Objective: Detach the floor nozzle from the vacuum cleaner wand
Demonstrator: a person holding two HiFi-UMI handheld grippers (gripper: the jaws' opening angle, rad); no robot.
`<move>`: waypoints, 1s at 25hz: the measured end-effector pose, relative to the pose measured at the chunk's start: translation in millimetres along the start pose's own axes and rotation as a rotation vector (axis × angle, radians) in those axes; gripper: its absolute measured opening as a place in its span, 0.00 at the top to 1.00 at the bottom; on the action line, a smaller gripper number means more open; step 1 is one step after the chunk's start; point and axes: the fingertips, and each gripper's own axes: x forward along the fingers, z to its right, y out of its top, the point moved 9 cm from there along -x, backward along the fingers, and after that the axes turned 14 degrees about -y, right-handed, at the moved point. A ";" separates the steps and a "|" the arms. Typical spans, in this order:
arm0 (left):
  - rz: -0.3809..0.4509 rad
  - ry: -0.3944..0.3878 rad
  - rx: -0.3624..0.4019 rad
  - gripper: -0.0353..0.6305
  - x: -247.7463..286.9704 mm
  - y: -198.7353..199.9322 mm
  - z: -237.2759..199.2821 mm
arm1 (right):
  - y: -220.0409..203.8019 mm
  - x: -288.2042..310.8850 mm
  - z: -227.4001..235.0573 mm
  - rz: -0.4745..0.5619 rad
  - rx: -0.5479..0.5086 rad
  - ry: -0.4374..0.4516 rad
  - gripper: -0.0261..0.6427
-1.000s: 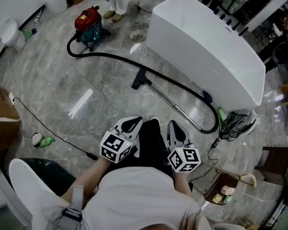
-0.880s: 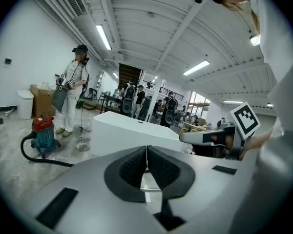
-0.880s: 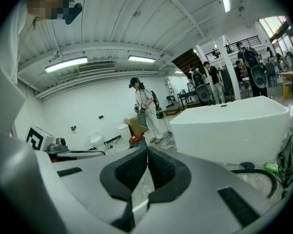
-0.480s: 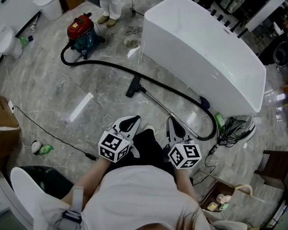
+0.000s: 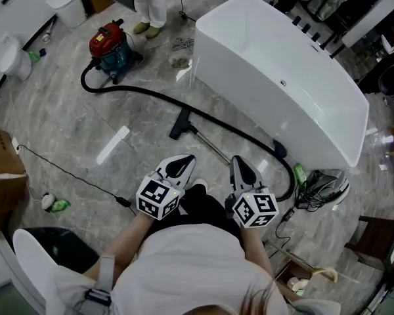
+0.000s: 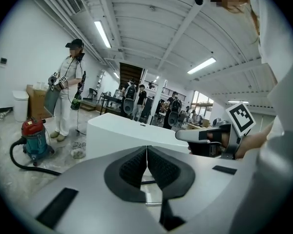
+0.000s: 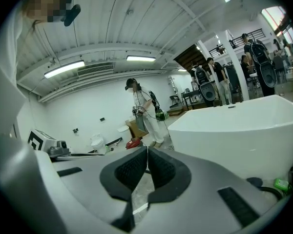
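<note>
Left gripper [image 5: 178,167] and right gripper [image 5: 240,168], jaws pressed together and empty, sit lower centre; the floor nozzle [image 5: 178,125] lies mid-frame above them.

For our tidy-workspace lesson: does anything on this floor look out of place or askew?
Yes. A long black vacuum hose sprawls across the grey floor and loops by the white bathtub, and a thin black cable trails loose: both could trip someone. A small green item lies beside that cable.

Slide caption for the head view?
Left gripper and right gripper, shut and empty, short of the floor nozzle on its wand.
</note>
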 end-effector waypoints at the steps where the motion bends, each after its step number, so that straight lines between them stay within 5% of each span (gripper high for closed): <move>1: 0.003 0.008 -0.004 0.93 1.2 0.8 -2.7 | 1.1 4.6 0.8 -0.003 -0.002 0.007 0.93; 15: 0.009 0.086 -0.054 0.93 39.6 9.0 -29.1 | 17.2 50.9 42.6 -0.045 -0.008 0.082 0.93; 25: 0.021 0.049 0.010 0.93 57.7 41.9 -71.6 | 22.8 91.6 63.1 -0.083 -0.070 0.140 0.93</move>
